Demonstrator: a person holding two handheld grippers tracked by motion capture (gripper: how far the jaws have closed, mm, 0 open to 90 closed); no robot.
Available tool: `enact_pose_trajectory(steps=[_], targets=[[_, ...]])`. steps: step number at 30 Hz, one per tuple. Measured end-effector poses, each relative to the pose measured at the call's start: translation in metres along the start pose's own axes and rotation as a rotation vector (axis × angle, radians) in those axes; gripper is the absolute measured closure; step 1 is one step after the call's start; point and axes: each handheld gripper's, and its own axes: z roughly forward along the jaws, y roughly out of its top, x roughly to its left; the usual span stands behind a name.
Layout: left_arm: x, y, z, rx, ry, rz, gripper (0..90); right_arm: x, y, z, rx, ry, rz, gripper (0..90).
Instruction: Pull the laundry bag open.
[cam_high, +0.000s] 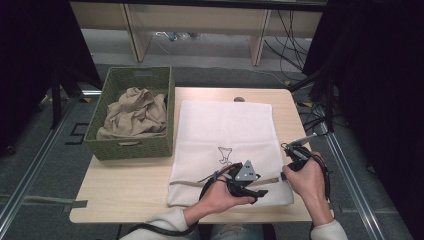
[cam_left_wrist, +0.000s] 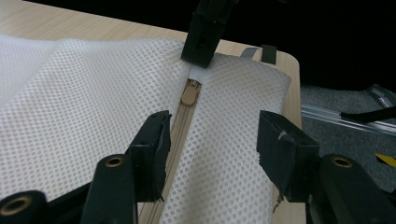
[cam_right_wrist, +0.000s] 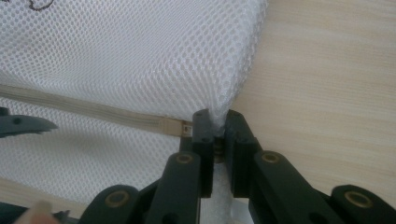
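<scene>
Right gripper (cam_right_wrist: 215, 135) pinches the mesh bag (cam_high: 225, 135) at its near right zipper end on the table (cam_high: 130, 190) to anchor it, while left gripper (cam_left_wrist: 212, 140), jaws spread, straddles the zipper (cam_left_wrist: 182, 121) short of the pull (cam_left_wrist: 190, 93), likely to grab it.

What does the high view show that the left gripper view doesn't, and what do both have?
The high view takes in the green woven basket holding a crumpled beige cloth, a dark printed drawing on the white mesh bag, and the person's hands. The left gripper view brings the tan zipper pull up close, ahead of the open left claw. Shared: the mesh bag, the wooden table, and the right claw pinching the bag's edge at the zipper's end.
</scene>
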Motion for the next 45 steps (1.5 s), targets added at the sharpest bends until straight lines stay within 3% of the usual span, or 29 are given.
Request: enact_pose_trajectory(steps=[1, 4, 5, 8, 21, 23, 24, 27, 28, 29, 30, 33, 37, 40, 45], targets=[[0.000, 0.000, 0.001, 0.004, 0.002, 0.011, 43.8, -0.004, 0.000, 0.001, -0.008, 0.000, -0.042, 84.8], [-0.002, -0.001, 0.007, 0.016, -0.010, 0.025, 42.9, -0.005, 0.000, 0.001, -0.026, -0.001, -0.073, 84.8], [-0.003, -0.002, 0.009, 0.002, -0.013, 0.017, 42.9, -0.003, 0.000, 0.000, -0.010, 0.000, -0.047, 84.8], [-0.003, -0.001, 0.013, -0.005, -0.017, 0.014, 42.8, -0.001, 0.000, 0.000, -0.007, -0.002, -0.033, 84.7], [0.003, 0.005, 0.037, -0.001, -0.020, -0.004, 42.5, 0.001, -0.001, -0.001, -0.012, -0.008, -0.052, 84.7], [0.005, 0.004, 0.041, -0.001, -0.022, -0.017, 42.5, 0.004, -0.002, -0.002, -0.009, -0.009, -0.010, 84.7], [0.005, 0.003, 0.042, 0.010, -0.030, -0.023, 42.5, 0.001, -0.001, -0.001, -0.012, -0.008, -0.043, 84.7], [0.005, 0.003, 0.045, 0.006, -0.033, -0.033, 42.6, 0.002, -0.001, -0.001, -0.011, -0.008, -0.043, 84.7], [0.005, 0.003, 0.048, 0.003, -0.039, -0.045, 42.6, -0.001, -0.001, 0.001, -0.031, -0.007, -0.082, 84.7], [0.005, 0.003, 0.048, 0.003, -0.039, -0.045, 42.6, -0.001, -0.001, 0.001, -0.031, -0.007, -0.082, 84.7], [0.007, 0.003, 0.049, 0.007, -0.042, -0.044, 42.6, 0.002, -0.001, -0.001, -0.010, -0.006, -0.045, 84.7], [0.006, 0.004, 0.050, -0.002, -0.048, -0.057, 43.0, 0.000, -0.001, 0.001, -0.031, -0.008, -0.083, 84.7], [0.007, 0.004, 0.052, 0.001, -0.050, -0.055, 43.3, 0.002, -0.001, 0.001, -0.019, -0.005, -0.056, 84.7], [0.006, 0.005, 0.052, -0.012, -0.076, -0.081, 44.8, 0.002, -0.001, 0.001, -0.016, -0.007, -0.051, 84.7], [0.004, 0.007, 0.051, -0.007, -0.072, -0.089, 47.7, 0.000, -0.001, 0.001, -0.029, -0.005, -0.079, 84.7]])
